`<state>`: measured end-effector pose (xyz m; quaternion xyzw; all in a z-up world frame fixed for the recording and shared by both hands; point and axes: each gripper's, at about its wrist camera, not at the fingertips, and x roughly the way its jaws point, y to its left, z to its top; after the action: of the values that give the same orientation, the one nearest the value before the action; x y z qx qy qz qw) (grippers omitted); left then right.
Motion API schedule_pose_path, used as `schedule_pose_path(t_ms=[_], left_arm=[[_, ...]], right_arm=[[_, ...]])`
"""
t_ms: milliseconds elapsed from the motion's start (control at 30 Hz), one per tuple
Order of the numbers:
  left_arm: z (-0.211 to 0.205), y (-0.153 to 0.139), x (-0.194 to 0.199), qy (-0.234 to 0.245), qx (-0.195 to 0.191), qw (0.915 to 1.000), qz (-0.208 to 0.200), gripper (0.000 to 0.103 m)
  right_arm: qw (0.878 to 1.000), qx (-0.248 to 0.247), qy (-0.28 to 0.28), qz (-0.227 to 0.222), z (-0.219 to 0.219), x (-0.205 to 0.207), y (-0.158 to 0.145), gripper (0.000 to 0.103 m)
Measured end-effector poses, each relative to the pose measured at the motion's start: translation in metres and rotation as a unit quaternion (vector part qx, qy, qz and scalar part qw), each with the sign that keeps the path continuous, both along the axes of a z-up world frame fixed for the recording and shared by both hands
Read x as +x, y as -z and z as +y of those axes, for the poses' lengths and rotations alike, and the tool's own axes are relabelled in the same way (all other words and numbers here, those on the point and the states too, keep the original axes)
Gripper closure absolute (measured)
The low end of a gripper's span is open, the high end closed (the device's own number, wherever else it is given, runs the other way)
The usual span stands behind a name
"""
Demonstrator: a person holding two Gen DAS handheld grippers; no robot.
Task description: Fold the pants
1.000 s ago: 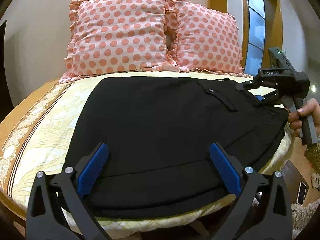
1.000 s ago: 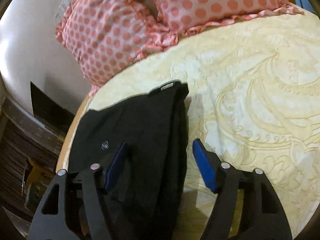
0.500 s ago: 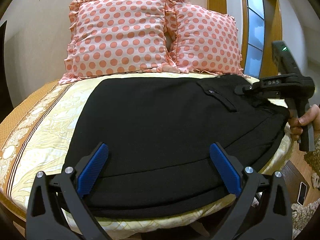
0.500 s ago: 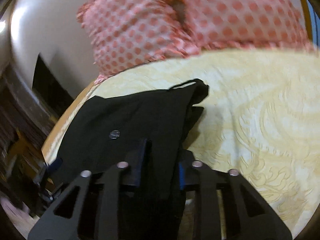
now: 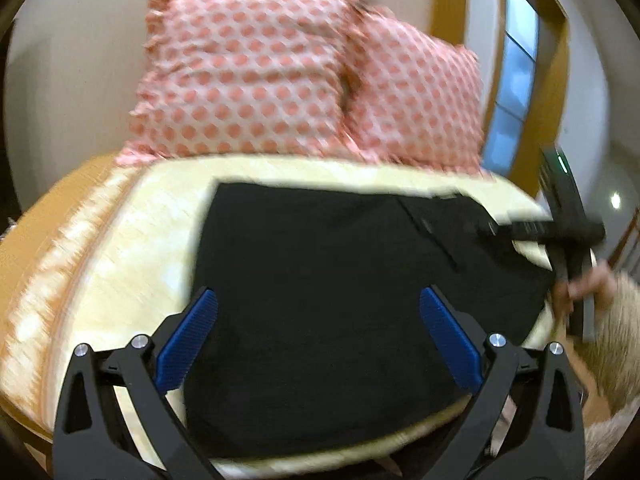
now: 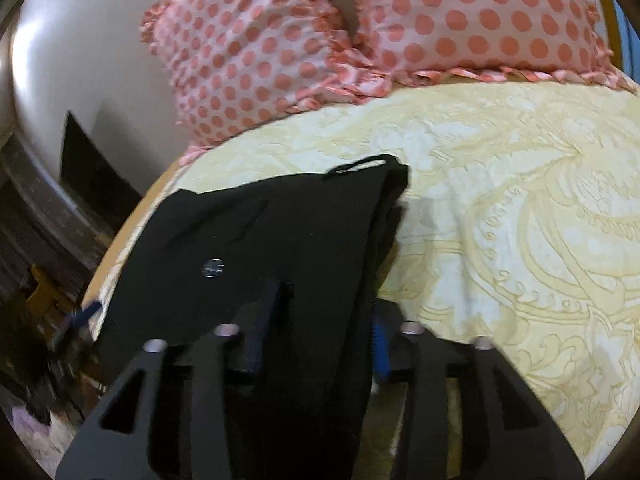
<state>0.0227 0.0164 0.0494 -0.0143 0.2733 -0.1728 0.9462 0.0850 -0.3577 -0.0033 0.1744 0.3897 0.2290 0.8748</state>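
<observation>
Black pants (image 5: 328,280) lie spread on a cream patterned bed (image 5: 132,240). My left gripper (image 5: 318,324) is open, its blue pads either side of the near edge of the pants, holding nothing. My right gripper (image 6: 320,320) is shut on a bunched edge of the pants (image 6: 280,240), near a silver button (image 6: 212,267). In the left wrist view the right gripper (image 5: 496,228) sits at the right end of the pants, held by a hand. The left wrist view is blurred.
Two pink polka-dot pillows (image 5: 248,72) (image 6: 460,20) lean against the wall at the head of the bed. A window in a wooden frame (image 5: 516,80) is at the right. Dark clutter (image 6: 36,280) lies on the floor beside the bed.
My right gripper has closed on the edge of the pants and lifted it slightly. My left gripper has shifted and tilted, staying open over the near edge.
</observation>
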Motion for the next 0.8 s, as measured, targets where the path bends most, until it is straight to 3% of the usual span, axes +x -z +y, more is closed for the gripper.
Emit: schedule_pose_path(t_ms=[67, 133, 200, 267, 400, 533, 633, 700, 767, 800], left_arm=[[0.017, -0.013, 0.021, -0.025, -0.014, 0.9994, 0.018, 0.002], [0.031, -0.015, 0.052, -0.037, -0.029, 0.9969, 0.064, 0.002], [0.038, -0.009, 0.08, -0.04, -0.033, 0.9923, 0.112, 0.005], [0.041, -0.001, 0.101, -0.034, -0.042, 0.9866, 0.154, 0.022], [0.047, 0.029, 0.134, -0.023, -0.063, 0.9707, 0.231, 0.038], [0.041, 0.032, 0.136, -0.009, -0.06, 0.971, 0.231, 0.044], [0.031, 0.036, 0.137, -0.001, -0.053, 0.9706, 0.235, 0.047], [0.026, 0.036, 0.137, -0.001, -0.044, 0.9724, 0.229, 0.057], [0.023, 0.031, 0.135, -0.001, -0.045, 0.9742, 0.221, 0.081], [0.021, 0.028, 0.134, -0.003, -0.038, 0.9759, 0.215, 0.086]], right_arm=[[0.999, 0.0, -0.022, -0.032, 0.006, -0.009, -0.009, 0.081], [0.998, -0.017, -0.036, -0.057, 0.012, -0.016, -0.016, 0.081], [0.998, -0.022, -0.032, -0.047, 0.011, -0.012, -0.014, 0.082], [1.0, -0.004, -0.02, -0.023, 0.003, -0.005, -0.005, 0.082], [1.0, 0.016, -0.012, -0.002, -0.005, 0.002, 0.002, 0.079], [1.0, 0.015, -0.001, 0.022, -0.009, 0.01, 0.007, 0.062], [0.999, 0.033, -0.003, 0.029, -0.011, 0.013, 0.01, 0.058], [0.999, 0.03, -0.008, 0.022, -0.009, 0.011, 0.009, 0.064], [0.999, 0.029, -0.021, 0.004, -0.005, 0.006, 0.003, 0.077], [0.999, 0.026, -0.022, 0.0, -0.004, 0.004, 0.0, 0.08]])
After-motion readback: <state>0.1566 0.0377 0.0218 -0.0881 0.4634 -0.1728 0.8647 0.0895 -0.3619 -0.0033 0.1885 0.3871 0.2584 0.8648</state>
